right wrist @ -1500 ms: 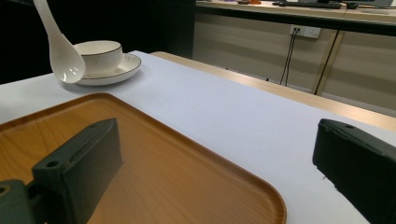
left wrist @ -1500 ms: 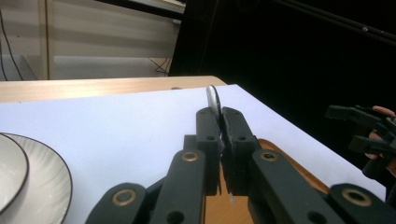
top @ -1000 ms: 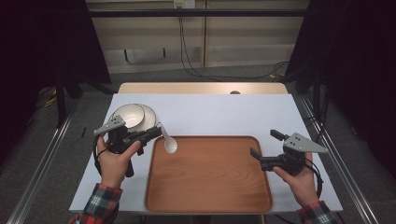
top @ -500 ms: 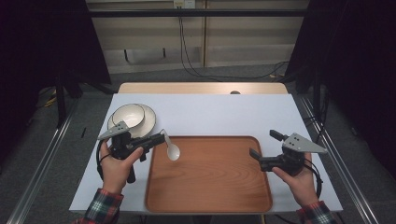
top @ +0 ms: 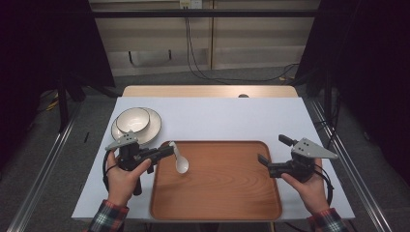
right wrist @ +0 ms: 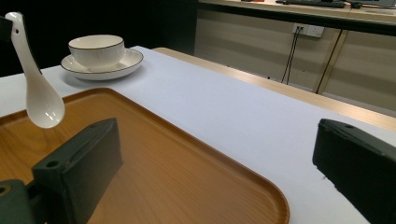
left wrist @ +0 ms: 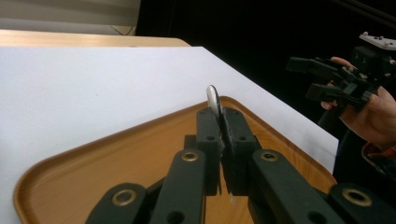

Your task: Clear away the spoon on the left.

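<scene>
High view first: my left gripper [top: 167, 152] hangs over the left edge of the wooden tray [top: 227, 203]. Its jaws are squeezed tight on the handle of a white spoon [top: 180, 162]. That spoon hangs down with its scoop end low, over the tray's near-left part, close to the tray's left edge. In the right gripper view the spoon [right wrist: 37, 88] is in the air above the wood, not lying on it.

From the left gripper view, my two black jaws are pressed together, and the thin edge of the spoon [left wrist: 213, 99] sticks up between them. The tray [left wrist: 93, 154] is below.

My right gripper [top: 263, 162] is over the right edge of the tray, well apart from the spoon. Its jaws stand wide apart with nothing between them. I see that in the right gripper view, where only tray and tabletop lie between the two jaws.

A white bowl [top: 132, 119] sits on a white plate [top: 151, 129] near the far-left corner of the white tabletop [top: 232, 116], just behind the tray's far-left corner.
</scene>
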Available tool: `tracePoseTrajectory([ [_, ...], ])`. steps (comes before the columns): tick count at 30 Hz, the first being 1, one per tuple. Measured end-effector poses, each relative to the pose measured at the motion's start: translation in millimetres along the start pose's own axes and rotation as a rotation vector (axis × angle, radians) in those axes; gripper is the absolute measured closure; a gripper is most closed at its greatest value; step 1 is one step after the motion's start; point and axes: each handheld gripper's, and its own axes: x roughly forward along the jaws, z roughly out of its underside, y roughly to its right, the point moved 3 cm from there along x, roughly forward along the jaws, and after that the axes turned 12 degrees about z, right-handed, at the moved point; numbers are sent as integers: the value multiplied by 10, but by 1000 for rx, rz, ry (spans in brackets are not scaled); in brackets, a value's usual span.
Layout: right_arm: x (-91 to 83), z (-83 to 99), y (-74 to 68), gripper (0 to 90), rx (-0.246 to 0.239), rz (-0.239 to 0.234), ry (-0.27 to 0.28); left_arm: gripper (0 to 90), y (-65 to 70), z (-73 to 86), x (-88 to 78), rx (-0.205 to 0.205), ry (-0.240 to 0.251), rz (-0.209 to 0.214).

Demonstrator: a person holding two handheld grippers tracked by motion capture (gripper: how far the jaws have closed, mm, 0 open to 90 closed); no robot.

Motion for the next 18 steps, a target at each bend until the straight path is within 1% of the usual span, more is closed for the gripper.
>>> tracePoseTrajectory([
  [1, -1, -1, 0, 11, 0, -1, 0, 866, 8, 17, 9, -2, -8, -1],
  [2, -1, -2, -1, 11, -3, -6, 1, 866, 11, 27, 16, -5, -8, 8],
  [4, -3, -6, -4, 11, -4, -9, 6, 866, 14, 37, 23, -8, -7, 6],
  [10, -10, -10, -5, 11, -2, -1, 8, 866, 45, 58, 48, -7, -21, 11],
  [11, -12, -9, -4, 11, 0, -5, 6, 866, 52, 64, 52, -10, -18, 20],
  [12, -14, -10, -5, 11, 1, -6, 5, 865, 55, 69, 53, -11, -22, 21],
  [13, -15, -11, -1, 11, -3, -2, 5, 866, 56, 75, 57, -10, -24, 27],
  [16, -12, -12, -2, 11, -3, -1, 7, 866, 68, 83, 66, -13, -27, 25],
  [18, -12, -12, -3, 11, -2, -4, 7, 866, 80, 94, 74, -15, -32, 32],
])
